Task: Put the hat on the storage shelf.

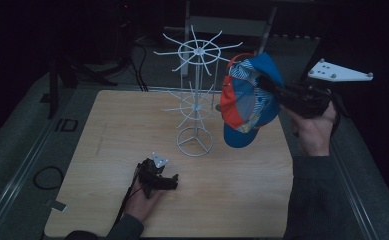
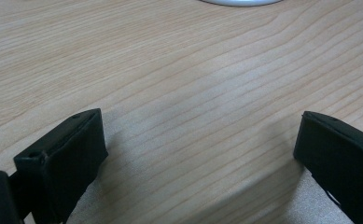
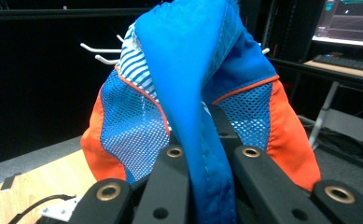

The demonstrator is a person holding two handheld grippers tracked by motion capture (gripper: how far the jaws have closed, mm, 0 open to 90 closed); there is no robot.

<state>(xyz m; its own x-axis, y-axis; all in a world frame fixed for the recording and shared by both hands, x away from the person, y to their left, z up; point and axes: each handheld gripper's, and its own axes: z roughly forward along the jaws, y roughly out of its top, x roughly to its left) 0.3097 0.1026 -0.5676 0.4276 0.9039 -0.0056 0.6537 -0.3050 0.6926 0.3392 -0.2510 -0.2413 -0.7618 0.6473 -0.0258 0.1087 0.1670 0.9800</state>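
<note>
A pale wood counter takes up the middle of the high view, its grain running across under the left claw's camera as well. Toward its far side stands a white wire display rack: a round ring base on the wood, a thin upright post, and two tiers of spoke-like hooks fanning out, the upper tier wider than the lower. A curved edge of that white base shows at the top of the left gripper view.

To the right of the rack, held up in the air above the counter's far right part, hangs a baseball cap in blue and orange, with mesh panels and a blue-and-white striped section. Its blue brim points downward near the rack's base ring, not touching the wood. In the right gripper view the cap's blue fabric runs down between the two black jaws, with white hook tips visible behind it.

The right claw is closed tight on the cap's fabric, held by a hand raised at the counter's right edge, a grey three-cornered plate on top.

The left claw rests low on the counter near the front, just short of the rack's base, its jaws spread wide apart with nothing but bare wood between them.
</note>
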